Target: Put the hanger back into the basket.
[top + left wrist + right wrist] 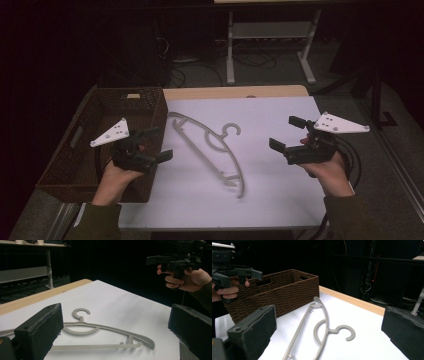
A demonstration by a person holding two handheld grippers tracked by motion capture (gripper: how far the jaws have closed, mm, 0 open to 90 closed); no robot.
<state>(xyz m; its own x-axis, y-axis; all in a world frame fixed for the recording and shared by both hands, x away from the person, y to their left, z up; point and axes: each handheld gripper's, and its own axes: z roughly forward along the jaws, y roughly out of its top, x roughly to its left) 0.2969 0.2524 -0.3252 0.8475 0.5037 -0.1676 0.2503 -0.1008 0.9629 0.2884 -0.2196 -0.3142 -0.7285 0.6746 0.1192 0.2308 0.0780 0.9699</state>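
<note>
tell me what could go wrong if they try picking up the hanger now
The hanger lies flat on the white sheet, so jaws may slip off its thin bar or drag the sheet. Its near end sits close to the wicker basket, so the left hand-held gripper could bump the basket wall.

Grey plastic hanger (100, 333) flat on white sheet (120, 300); left gripper (115, 335) jaws wide apart around it; right gripper (175, 261) held aloft beyond.
</note>
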